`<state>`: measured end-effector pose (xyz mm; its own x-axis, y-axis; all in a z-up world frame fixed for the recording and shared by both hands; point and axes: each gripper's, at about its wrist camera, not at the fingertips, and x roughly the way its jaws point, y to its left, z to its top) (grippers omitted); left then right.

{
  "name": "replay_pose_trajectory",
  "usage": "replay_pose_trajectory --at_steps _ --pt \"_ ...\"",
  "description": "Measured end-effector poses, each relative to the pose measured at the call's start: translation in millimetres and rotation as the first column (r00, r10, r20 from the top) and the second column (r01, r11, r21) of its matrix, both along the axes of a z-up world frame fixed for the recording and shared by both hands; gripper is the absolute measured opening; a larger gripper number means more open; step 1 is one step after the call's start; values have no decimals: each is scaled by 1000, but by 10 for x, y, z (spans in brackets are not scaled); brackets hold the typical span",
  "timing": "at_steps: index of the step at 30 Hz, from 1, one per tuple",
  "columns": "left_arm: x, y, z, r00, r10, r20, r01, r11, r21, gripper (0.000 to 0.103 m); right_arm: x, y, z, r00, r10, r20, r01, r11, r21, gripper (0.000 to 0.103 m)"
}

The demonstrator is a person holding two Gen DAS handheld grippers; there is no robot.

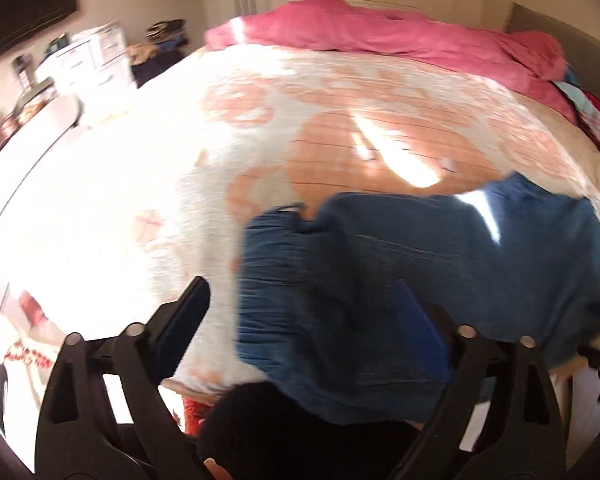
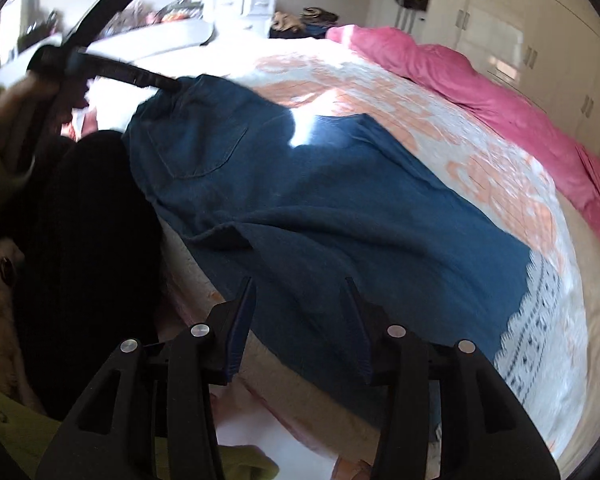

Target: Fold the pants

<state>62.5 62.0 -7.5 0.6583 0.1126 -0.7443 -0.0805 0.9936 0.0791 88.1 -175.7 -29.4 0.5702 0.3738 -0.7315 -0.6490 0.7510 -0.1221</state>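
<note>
Blue denim pants (image 2: 320,216) lie on the bed near its front edge, back pocket up, legs running to the right. In the left wrist view the pants (image 1: 380,264) fill the lower right. My left gripper (image 1: 304,312) is open; the waistband end lies between its jaws and covers the right finger. In the right wrist view the left gripper (image 2: 168,84) touches the waistband corner at the upper left. My right gripper (image 2: 300,308) is open, just above the near edge of a pant leg.
A white and orange patterned bedspread (image 2: 480,152) covers the bed. A pink duvet (image 2: 480,80) is bunched along the far side. A white dresser (image 2: 236,0) and wardrobe doors (image 2: 540,40) stand behind. A dark garment (image 2: 88,220) lies at the front left.
</note>
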Motion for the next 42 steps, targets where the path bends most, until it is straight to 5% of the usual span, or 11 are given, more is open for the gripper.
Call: replay_pose_trajectory --at_steps 3,5,6,11,17,19,24,27,29,34,42 --pt "134 71 -98 999 12 -35 -13 999 -29 87 85 89 -117 1000 11 4 -10 998 -61 39" --pt "236 93 -216 997 17 -76 -21 998 -54 77 148 104 -174 999 25 -22 -27 997 -68 4" --pt "291 107 -287 994 15 -105 -22 997 -71 39 145 91 -200 999 37 -38 -40 997 -67 3" --pt "403 185 -204 997 17 -72 -25 992 -120 34 68 -64 -180 990 101 -102 -103 995 -14 2" --pt "512 309 -332 996 36 -79 -50 982 -184 45 92 -59 -410 985 81 -153 -84 996 -12 8" --pt "451 363 -272 997 51 -55 -61 977 -204 53 107 -112 -349 978 93 -188 -87 995 38 19" --pt "145 195 124 998 37 50 -31 993 -114 65 7 -537 33 987 90 -136 -64 981 185 38" --pt "141 -64 361 993 -44 111 52 996 -73 69 145 -1001 294 994 -70 -86 92 951 296 46" --pt "232 -307 438 984 -125 125 136 988 -79 71 285 -1330 375 977 -194 -91 214 910 354 47" --pt "632 -951 301 939 -339 57 343 928 -145 71 815 -2088 358 869 -453 -199 493 755 432 48" --pt "1124 -1597 -187 871 -483 -89 483 875 -18 72 1483 -2414 -61 812 -435 -388 573 721 391 48"
